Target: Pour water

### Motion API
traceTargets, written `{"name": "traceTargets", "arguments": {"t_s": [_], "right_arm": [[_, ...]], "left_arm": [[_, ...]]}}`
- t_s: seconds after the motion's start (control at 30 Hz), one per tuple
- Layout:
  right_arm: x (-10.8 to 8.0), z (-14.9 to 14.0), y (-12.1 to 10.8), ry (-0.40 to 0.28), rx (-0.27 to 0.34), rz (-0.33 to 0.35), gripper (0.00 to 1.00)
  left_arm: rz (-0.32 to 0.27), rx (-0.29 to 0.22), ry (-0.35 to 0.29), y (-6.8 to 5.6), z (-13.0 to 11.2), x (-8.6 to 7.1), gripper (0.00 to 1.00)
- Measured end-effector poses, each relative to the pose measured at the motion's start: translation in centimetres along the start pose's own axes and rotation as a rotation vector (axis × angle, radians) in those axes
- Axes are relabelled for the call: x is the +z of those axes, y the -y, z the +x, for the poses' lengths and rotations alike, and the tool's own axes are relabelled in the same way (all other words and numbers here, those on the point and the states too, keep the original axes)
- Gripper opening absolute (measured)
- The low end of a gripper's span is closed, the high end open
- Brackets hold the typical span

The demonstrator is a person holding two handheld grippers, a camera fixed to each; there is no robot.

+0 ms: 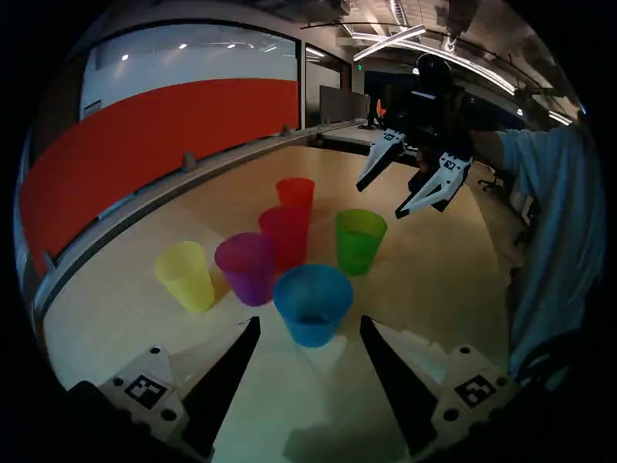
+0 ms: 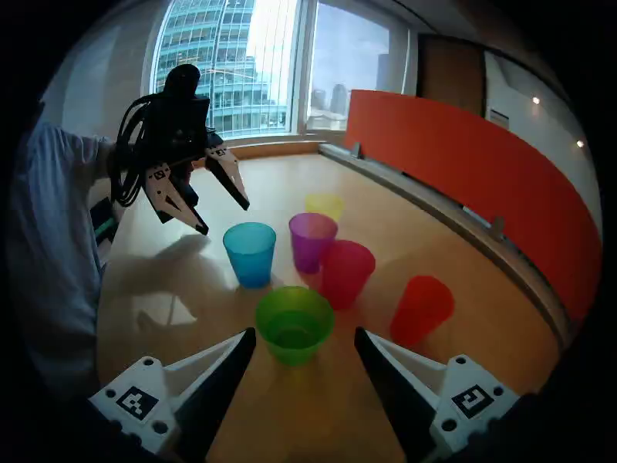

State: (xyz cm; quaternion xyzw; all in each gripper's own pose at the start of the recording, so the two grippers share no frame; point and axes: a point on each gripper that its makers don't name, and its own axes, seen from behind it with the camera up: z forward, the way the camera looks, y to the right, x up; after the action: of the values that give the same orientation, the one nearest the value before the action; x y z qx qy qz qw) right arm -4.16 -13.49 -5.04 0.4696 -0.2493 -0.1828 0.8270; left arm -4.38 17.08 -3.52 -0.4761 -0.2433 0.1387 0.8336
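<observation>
Pale wood is seen across a long curved tabletop (image 1: 439, 285), which is backed by an orange wall panel (image 1: 154, 139). In the right gripper view tall windows (image 2: 231, 69) are seen, and a glass tower is seen beyond them. A small green sign (image 1: 360, 68) is hung near the ceiling, but its lettering is too small to be read.

Six plastic cups are stood upright in a loose cluster near the middle of the tabletop. In the left gripper view the blue cup (image 1: 312, 305) is found nearest. The purple cup (image 1: 248, 268) and yellow cup (image 1: 185, 275) are placed to its left. The pink cup (image 1: 285, 231) is set behind the purple one, and the red cup (image 1: 296, 193) is set farthest back. The green cup (image 1: 359, 241) is placed to the right. No print or brand is carried on any cup. Whether water is held in any of them cannot be told.

The left tool (image 1: 308, 319) is held with its jaws spread wide and nothing gripped, and the blue cup is framed just beyond its fingertips. The right tool (image 2: 304, 332) is likewise held wide open and empty, with the green cup set just ahead between its fingers. Each tool is raised above the tabletop when seen from the other's view. Black-and-white square markers (image 2: 137, 403) are fixed on the tool bodies. A light blue sleeve (image 1: 555, 201) is seen at the side.
</observation>
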Motion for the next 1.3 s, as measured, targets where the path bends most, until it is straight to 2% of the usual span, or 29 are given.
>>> {"name": "traceTargets", "arguments": {"t_s": [0.37,0.67,1.03,1.3], "right_arm": [[1.9,-1.2,0.3,0.028,-0.009,0.016,0.99],[3.6,-1.5,0.4,0.038,-0.013,0.028,1.0],[5.5,-1.2,0.6,0.039,-0.016,0.042,1.0],[6.1,-1.1,0.7,0.035,-0.009,0.05,1.0]], "left_arm": [[-0.033,-0.018,0.03,-0.4,-0.9,1.6,0.96],[-0.046,-0.004,0.048,-0.4,-1.3,3.1,0.96],[-0.069,-0.022,0.044,-0.5,-0.8,5.0,0.96],[-0.085,-0.034,0.035,-0.6,-0.3,6.1,0.96]]}}
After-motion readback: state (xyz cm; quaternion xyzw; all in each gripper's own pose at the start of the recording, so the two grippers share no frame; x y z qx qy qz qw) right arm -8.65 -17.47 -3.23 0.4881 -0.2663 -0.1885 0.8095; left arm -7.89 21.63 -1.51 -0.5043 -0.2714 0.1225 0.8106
